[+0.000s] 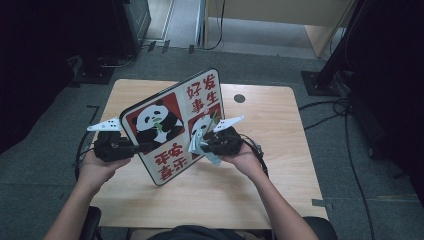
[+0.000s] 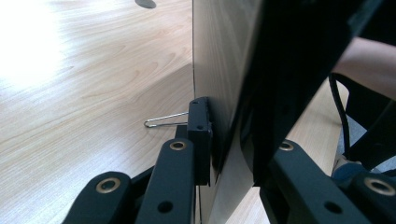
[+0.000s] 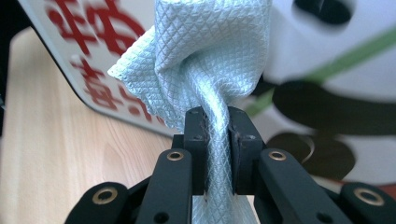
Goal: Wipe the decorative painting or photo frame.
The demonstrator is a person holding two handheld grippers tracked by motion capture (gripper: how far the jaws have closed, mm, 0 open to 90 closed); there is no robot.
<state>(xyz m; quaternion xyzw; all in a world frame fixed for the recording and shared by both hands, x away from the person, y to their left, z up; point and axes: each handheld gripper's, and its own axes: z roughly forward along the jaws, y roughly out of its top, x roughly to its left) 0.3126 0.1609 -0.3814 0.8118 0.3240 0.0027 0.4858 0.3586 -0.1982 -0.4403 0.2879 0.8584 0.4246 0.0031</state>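
The left tongs (image 1: 141,146) pinch the panda board's (image 1: 172,125) left edge, holding it tilted above the counter (image 1: 270,130). The right tongs (image 1: 200,145) pinch a pale blue cloth (image 3: 205,60) against its printed face.

In your right gripper view the white panda-printed board with red characters (image 3: 327,70) is blurred and cut off at the top and right edges. Your pale blue waffle-textured cloth (image 3: 210,60) runs off the top edge, and its lower end disappears behind the jaws.
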